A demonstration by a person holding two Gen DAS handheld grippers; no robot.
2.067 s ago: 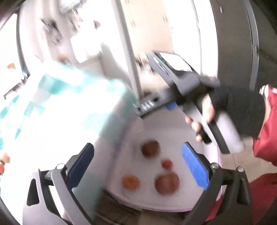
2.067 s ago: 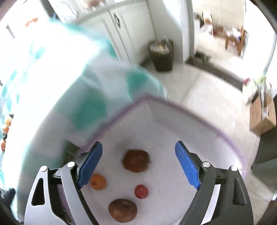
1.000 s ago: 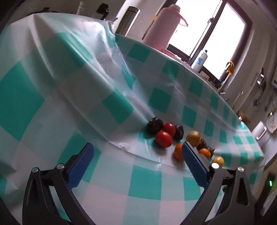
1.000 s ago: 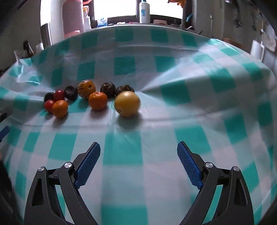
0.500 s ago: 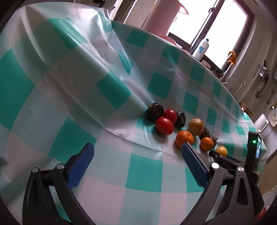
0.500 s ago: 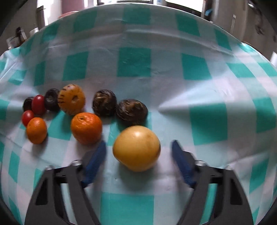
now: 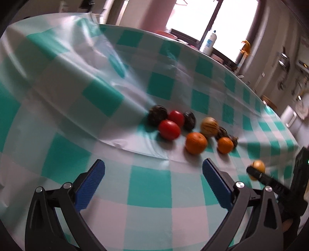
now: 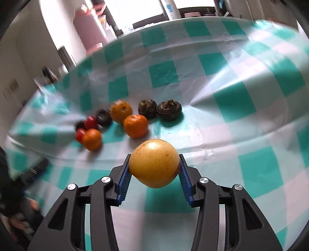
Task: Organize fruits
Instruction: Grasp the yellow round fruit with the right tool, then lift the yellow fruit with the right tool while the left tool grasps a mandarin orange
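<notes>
My right gripper (image 8: 153, 171) is shut on a large yellow fruit (image 8: 154, 163) and holds it above the tablecloth; the fruit also shows at the right of the left wrist view (image 7: 257, 166). Beyond it lie an orange (image 8: 135, 125), a second orange (image 8: 92, 139), a striped yellow fruit (image 8: 121, 111), two dark wrinkled fruits (image 8: 169, 109), a black fruit (image 8: 104, 116) and red tomatoes (image 8: 90, 122). My left gripper (image 7: 152, 181) is open and empty, short of the same group: tomatoes (image 7: 169, 129), an orange (image 7: 196, 142).
The table wears a creased green-and-white checked cloth (image 7: 150, 185). A pink jug (image 7: 146, 13) and a white bottle (image 7: 208, 41) stand at the far edge by the window. A gloved hand (image 8: 17, 204) shows at the lower left of the right wrist view.
My right gripper has closed on the yellow fruit and lifted it off the cloth. My left gripper has moved a little closer to the fruit group and stays open.
</notes>
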